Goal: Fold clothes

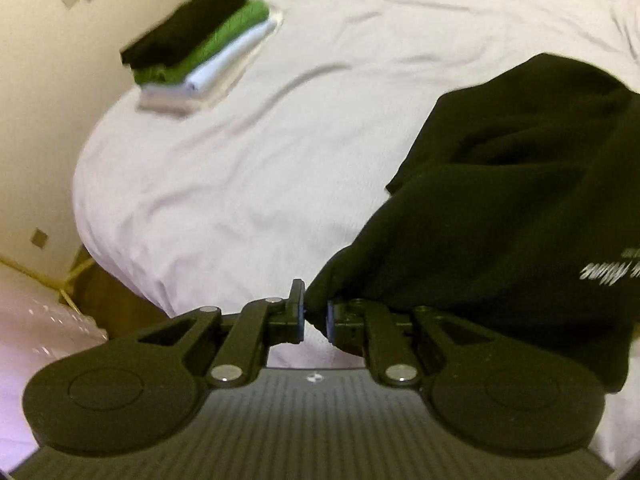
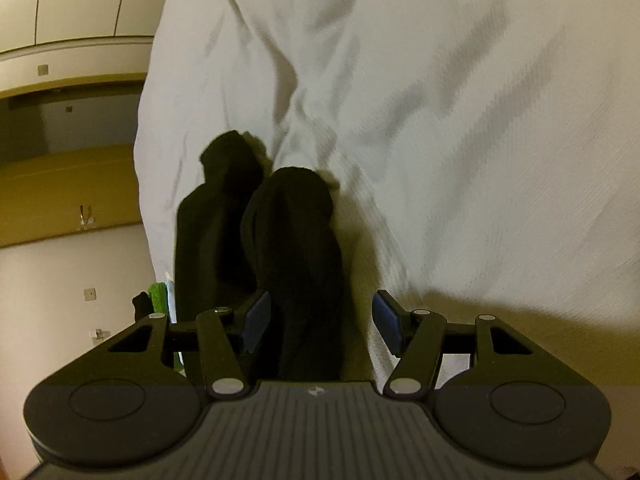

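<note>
White wrinkled bed sheet [image 1: 248, 184] underlies everything. Far left, a stack of folded clothes, black over green over white [image 1: 200, 48]. Left gripper [image 1: 315, 316]: jaws pinching the edge of the black soft garment with white lettering [image 1: 520, 208]. Right gripper [image 2: 320, 320]: jaws spread, a bunched fold between them, unpressed. Light, limp cloth; best taken at edges or corners.
</note>
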`<action>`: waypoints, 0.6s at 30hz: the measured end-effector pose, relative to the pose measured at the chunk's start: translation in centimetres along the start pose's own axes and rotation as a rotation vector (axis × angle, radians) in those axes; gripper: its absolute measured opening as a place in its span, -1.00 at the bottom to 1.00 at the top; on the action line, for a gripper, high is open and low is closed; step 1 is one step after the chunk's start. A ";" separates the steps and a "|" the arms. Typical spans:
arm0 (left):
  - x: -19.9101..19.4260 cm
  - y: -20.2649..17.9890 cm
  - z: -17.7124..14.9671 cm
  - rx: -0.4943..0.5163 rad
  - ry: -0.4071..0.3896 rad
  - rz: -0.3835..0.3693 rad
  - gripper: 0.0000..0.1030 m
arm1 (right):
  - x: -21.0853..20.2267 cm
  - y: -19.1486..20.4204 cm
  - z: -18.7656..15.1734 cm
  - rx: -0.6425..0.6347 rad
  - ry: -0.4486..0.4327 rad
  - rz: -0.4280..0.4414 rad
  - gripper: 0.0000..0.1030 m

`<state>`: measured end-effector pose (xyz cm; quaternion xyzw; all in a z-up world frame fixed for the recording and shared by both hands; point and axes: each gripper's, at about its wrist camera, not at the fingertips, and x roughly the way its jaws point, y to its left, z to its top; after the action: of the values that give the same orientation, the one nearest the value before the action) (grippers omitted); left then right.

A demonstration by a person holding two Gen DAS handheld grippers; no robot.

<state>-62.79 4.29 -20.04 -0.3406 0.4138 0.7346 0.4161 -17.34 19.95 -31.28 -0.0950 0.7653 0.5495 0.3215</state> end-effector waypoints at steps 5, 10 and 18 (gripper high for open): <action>2.8 -1.4 -1.7 0.009 0.047 -0.057 -0.70 | 1.6 -0.7 -1.1 0.035 -0.034 0.011 0.17; 3.7 -2.5 -3.6 0.051 0.051 -0.089 -0.38 | 2.9 -0.8 -0.7 0.056 -0.127 0.031 0.17; 4.9 -0.1 -5.7 -0.024 0.093 -0.172 -0.14 | 3.3 0.9 -0.7 0.018 -0.199 0.040 0.18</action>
<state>-63.88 0.81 -26.62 -0.4133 0.3931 0.6845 0.4539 -20.61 20.31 -32.44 -0.0219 0.7363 0.5554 0.3858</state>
